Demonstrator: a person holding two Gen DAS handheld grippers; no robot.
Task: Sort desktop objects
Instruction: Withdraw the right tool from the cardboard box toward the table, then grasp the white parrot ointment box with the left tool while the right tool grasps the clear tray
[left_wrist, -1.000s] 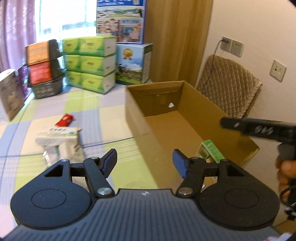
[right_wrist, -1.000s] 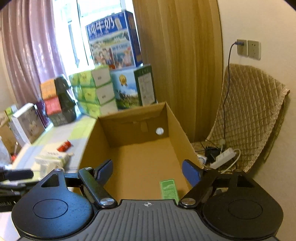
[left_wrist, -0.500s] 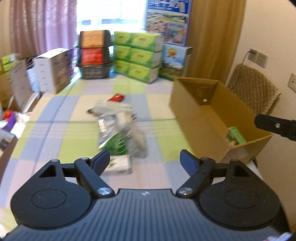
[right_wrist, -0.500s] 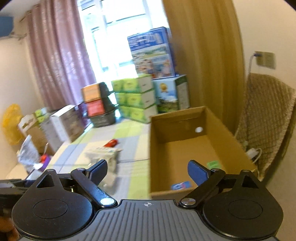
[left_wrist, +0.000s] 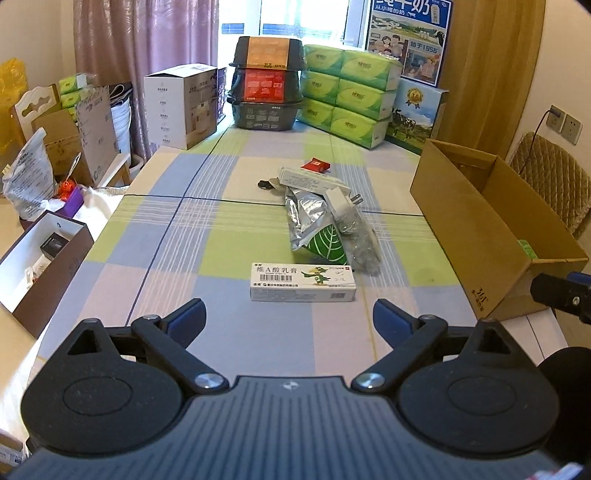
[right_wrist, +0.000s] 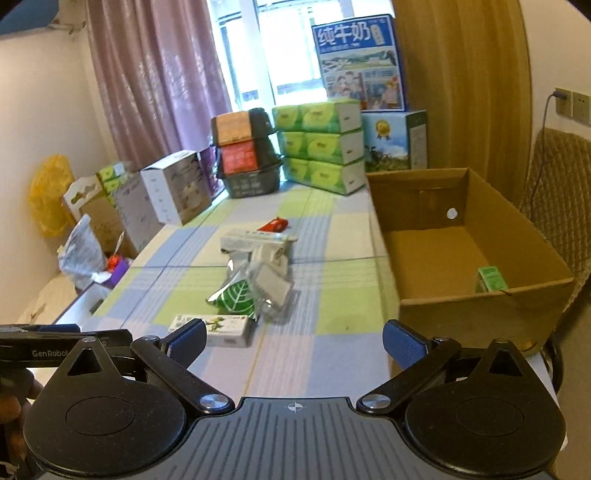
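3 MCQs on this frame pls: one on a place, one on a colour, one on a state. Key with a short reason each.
1. Where is the small green carton?
A. inside the cardboard box
B. on the tablecloth
C. in the left claw

2. What colour is the small packet at the far end of the clutter?
A. yellow
B. red
C. white

3. What state is the left claw in?
A. shut on the ointment box
B. shut on nothing
C. open, holding nothing

Key:
1 A: it stands against the near wall inside the cardboard box.
2 B: it shows red beyond the long white box.
3 C: its fingers are spread wide with only tablecloth between them; the ointment box lies ahead, untouched.
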